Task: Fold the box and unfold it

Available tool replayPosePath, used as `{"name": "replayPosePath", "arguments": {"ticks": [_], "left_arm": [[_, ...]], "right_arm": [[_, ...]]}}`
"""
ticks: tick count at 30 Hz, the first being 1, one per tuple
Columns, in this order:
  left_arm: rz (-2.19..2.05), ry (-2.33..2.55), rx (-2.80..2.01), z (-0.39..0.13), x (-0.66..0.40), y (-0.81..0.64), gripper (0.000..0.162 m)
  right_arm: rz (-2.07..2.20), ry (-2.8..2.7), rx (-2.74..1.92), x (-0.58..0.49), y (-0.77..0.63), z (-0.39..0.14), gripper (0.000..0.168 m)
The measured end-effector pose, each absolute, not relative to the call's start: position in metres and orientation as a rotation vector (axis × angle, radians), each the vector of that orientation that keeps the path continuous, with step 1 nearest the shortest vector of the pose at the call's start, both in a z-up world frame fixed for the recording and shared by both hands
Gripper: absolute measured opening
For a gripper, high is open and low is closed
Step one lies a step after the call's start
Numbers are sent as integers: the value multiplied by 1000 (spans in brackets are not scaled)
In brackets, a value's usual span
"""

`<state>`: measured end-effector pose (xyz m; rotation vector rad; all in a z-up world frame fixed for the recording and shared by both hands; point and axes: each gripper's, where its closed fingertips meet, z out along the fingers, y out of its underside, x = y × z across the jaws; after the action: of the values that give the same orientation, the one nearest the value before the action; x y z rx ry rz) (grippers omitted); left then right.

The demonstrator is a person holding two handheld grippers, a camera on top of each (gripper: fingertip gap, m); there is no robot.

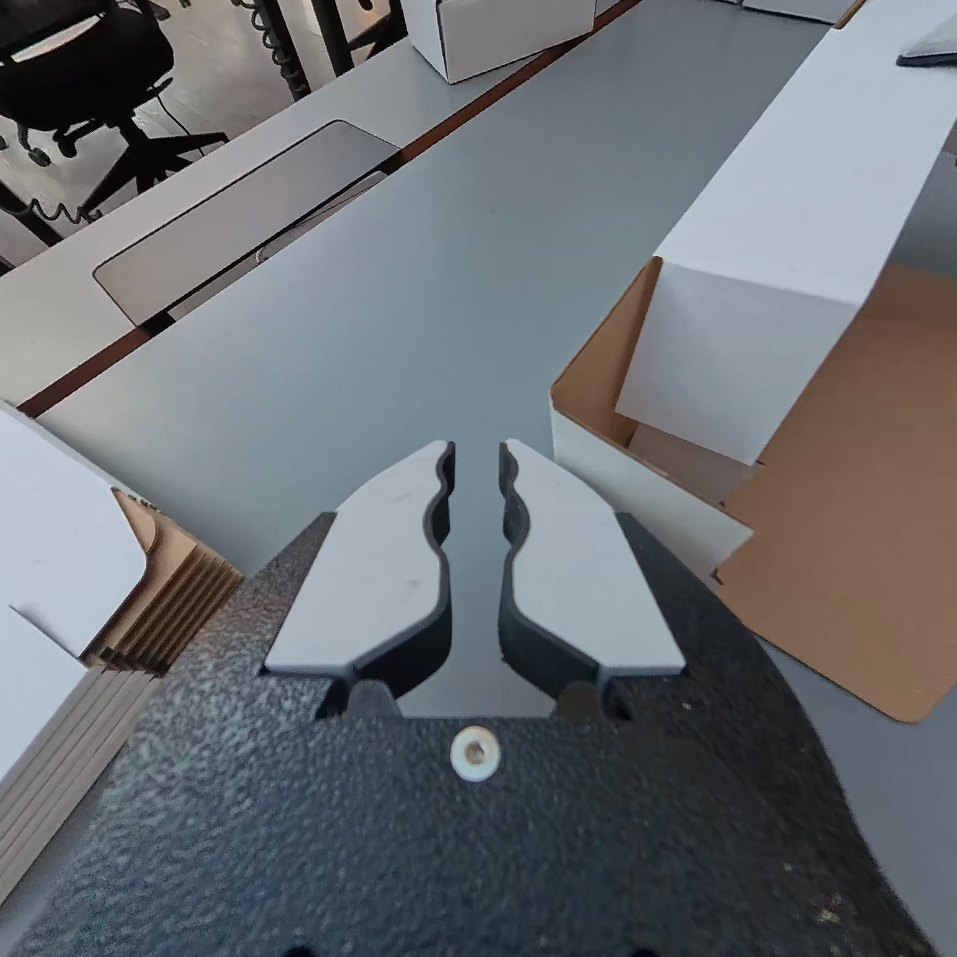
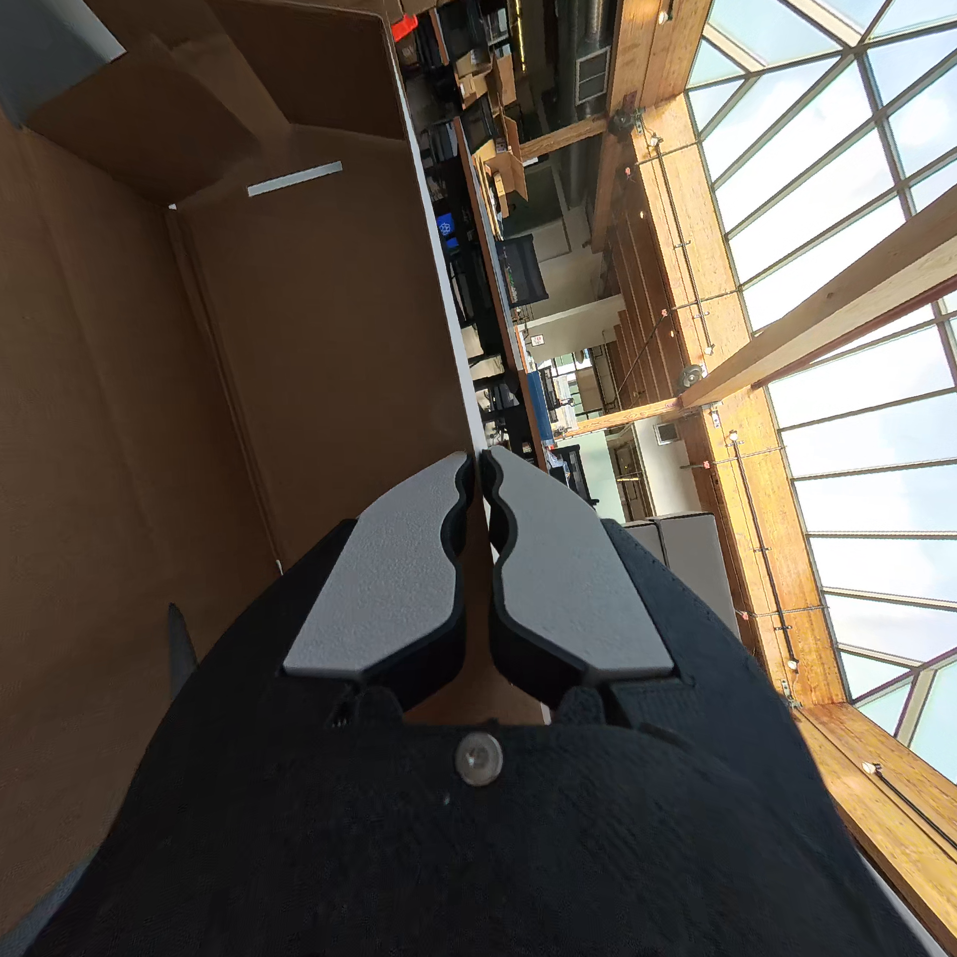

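R gripper (image 2: 477, 455) clamped on box (image 2: 310, 336) wall edge, L gripper (image 1: 476, 445) empty w/ jaws apart over table (image 1: 362, 336); risk: thin edge slips or creases if twisted.

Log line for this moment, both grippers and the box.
left gripper: open, empty, over grey table | right gripper: shut on box wall edge | box: partly folded, brown inside | flat cardboard stack: beside left gripper
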<state>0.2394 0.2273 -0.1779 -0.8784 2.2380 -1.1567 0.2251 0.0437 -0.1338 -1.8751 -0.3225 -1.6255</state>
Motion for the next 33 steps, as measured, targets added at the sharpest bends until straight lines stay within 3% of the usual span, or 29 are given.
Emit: {"name": "replayPosePath", "arguments": {"ticks": [2,19,29,33], "left_arm": [[-1136,2215,-859,-177,234,224,0],[-1276,2132,-878,-170,192,191,0],[-1560,2374,-702,-177,167,197,25],[-1516,2391,-584,-177,165,189,16]], "right_arm": [[-1669,-274,-1917,229,43,-135,2],[-1886,-232,-2015,232,43,-137,2],[-1926,-389,-1972,213,41,-138,3],[-1901,-367,-1978,217,41,-138,3]]}}
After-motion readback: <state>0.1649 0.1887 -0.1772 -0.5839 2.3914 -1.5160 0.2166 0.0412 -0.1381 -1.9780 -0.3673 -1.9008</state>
